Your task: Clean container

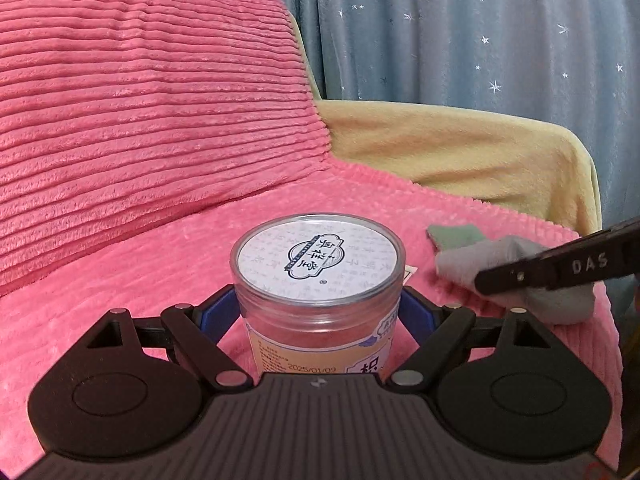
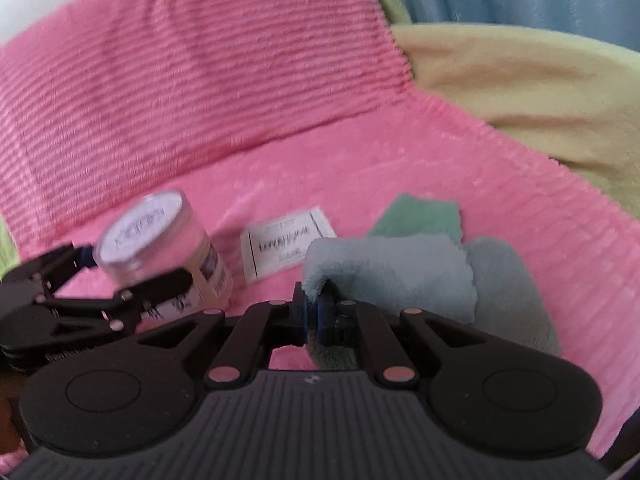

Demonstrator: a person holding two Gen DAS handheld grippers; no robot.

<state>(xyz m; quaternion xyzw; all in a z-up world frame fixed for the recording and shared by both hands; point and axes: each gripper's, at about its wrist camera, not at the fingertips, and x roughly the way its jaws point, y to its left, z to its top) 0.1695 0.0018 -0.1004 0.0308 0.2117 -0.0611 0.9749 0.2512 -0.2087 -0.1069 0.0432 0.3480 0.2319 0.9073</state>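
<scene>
A clear plastic jar [image 1: 318,280] with a white printed lid and a label stands upright on the pink blanket [image 1: 160,264]. My left gripper [image 1: 318,312] is shut on the jar, its blue pads pressing both sides. In the right wrist view the jar [image 2: 160,240] sits at the left, held by the left gripper [image 2: 132,276]. My right gripper [image 2: 314,312] is shut on the edge of a grey cloth [image 2: 400,276], which lies bunched on the blanket. From the left wrist view the grey cloth [image 1: 460,260] lies right of the jar, with the right gripper's finger [image 1: 540,272] over it.
A green cloth [image 2: 420,216] lies just behind the grey one. A white printed card [image 2: 284,244] rests on the blanket between jar and cloth. A pink ribbed cushion [image 1: 140,100] rises behind. A yellow armrest cover [image 1: 460,148] and a blue starred curtain [image 1: 480,28] stand at the right.
</scene>
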